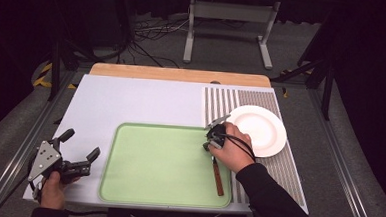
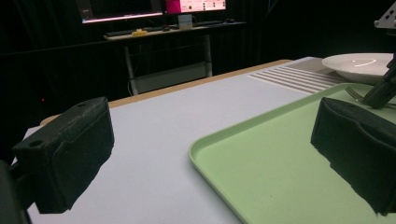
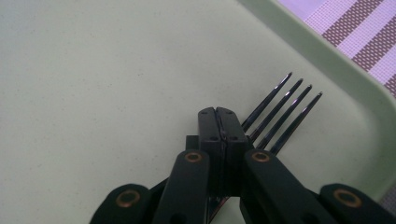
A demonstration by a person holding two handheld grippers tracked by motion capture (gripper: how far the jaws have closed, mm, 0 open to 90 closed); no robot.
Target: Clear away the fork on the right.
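A fork (image 1: 218,177) with a brown wooden handle lies along the right side of a pale green tray (image 1: 158,162), its tines (image 3: 280,112) pointing toward the tray's far right corner. My right gripper (image 1: 210,139) is down at the fork's neck. In the right gripper view its jaws (image 3: 223,122) are pressed together over the neck, with the tines sticking out beyond them. My left gripper (image 1: 82,144) hovers over the white table just left of the tray. It is open, and in the left gripper view nothing lies between its pads (image 2: 70,154).
A white plate (image 1: 260,129) sits on a brown-striped mat (image 1: 221,100) at the right, just beyond the tray's corner. A wooden board edge (image 1: 180,74) runs along the table's far side. Metal rails flank the table, and cables and a stand lie on the floor behind.
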